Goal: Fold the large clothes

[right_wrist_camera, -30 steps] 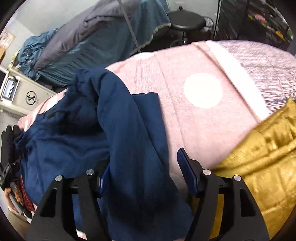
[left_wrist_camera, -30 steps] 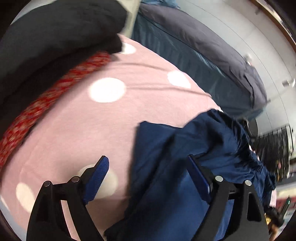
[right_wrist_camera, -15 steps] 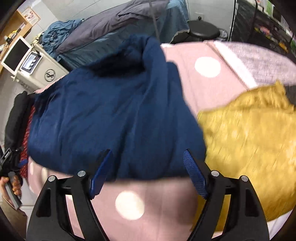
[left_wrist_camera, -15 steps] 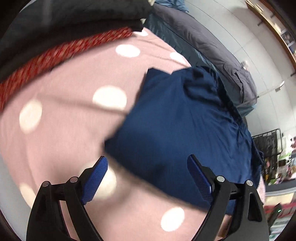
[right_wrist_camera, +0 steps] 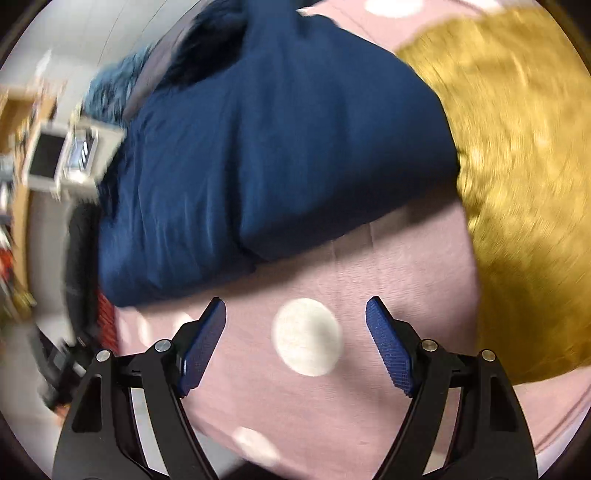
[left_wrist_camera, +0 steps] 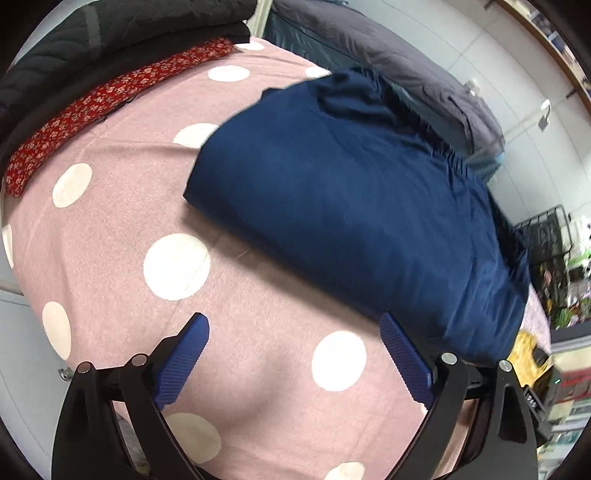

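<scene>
While a second ago navy cloth draped between both pairs of jaws, it now lies clear of them, folded into a thick rectangle on the pink spotted blanket (left_wrist_camera: 110, 229). That reads as a fold just laid down and let go, so this garment looks close to finished, or due one more fold at most.

Going left to right in the left wrist view: a red floral cloth (left_wrist_camera: 110, 96) runs along the far left edge of the blanket with a dark stack (left_wrist_camera: 122, 33) behind it. The navy garment (left_wrist_camera: 351, 192) fills the middle and right, its folded edge toward the camera and its gathered waistband on the far side. The left gripper (left_wrist_camera: 295, 354) hangs over bare blanket just short of that edge, tilted steeply down, its jaws wide and opening further with nothing between them.

In the blurred right wrist view the same navy garment (right_wrist_camera: 266, 147) sits left of centre, and a mustard yellow cloth (right_wrist_camera: 517, 184) lies just beside it on the right, apparently touching at the corner. The right gripper (right_wrist_camera: 295, 339) points down at the blanket over a white spot, back from the garment's near edge, jaws well apart and empty.

My guess is that both hands have backed off, and the yellow piece may be next.
</scene>
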Available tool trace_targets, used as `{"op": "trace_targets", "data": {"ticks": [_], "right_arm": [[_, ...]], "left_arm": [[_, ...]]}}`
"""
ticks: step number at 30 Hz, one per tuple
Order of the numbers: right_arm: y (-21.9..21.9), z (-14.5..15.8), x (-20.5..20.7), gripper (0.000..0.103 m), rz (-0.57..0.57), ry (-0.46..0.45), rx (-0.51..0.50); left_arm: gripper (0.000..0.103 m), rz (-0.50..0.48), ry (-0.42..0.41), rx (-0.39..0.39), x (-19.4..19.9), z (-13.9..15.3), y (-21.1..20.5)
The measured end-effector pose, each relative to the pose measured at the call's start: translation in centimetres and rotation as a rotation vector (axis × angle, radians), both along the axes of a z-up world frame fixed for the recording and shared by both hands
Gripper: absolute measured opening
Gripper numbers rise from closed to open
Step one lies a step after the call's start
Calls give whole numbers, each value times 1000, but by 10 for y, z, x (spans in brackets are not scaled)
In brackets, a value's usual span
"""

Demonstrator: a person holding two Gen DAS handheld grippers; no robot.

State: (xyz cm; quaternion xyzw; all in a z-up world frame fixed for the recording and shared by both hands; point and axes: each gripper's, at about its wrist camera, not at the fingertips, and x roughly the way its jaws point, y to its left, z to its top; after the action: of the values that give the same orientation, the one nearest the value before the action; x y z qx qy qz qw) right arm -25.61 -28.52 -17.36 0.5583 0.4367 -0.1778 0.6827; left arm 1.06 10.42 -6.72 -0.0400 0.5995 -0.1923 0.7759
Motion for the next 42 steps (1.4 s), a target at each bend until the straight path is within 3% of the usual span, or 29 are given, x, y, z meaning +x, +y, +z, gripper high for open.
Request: {"op": "trace_targets", "data": {"ticks": [4,10,17,24,28,32,36,42], "right_arm": [[-6,-2,-4,78,-104,-74,89],[-3,-7,-9,78,-234,-68,113],[19,-14,-1,78,-361,10,89],[31,-14,16,78,-483,15,107],[33,-2,43,78,-401,87,28],[22,25,66,78,-181,163,-128],[-2,54,83,78,-1,145,-243],[-95,63,90,78,31,120,-315]], "left_arm": [[93,32,-3,-39,32,6,12],[94,55,10,-76,114,-3,23],[94,-169,0,21,194,-32,-21],[94,-329,38,12,225,-60,-58],[96,-374,67,4,235,-72,-70],[96,-375,96,6,242,-84,-77],[98,-398,110,32,245,-92,-83],[98,-422,136,75,247,-99,-92]]}}
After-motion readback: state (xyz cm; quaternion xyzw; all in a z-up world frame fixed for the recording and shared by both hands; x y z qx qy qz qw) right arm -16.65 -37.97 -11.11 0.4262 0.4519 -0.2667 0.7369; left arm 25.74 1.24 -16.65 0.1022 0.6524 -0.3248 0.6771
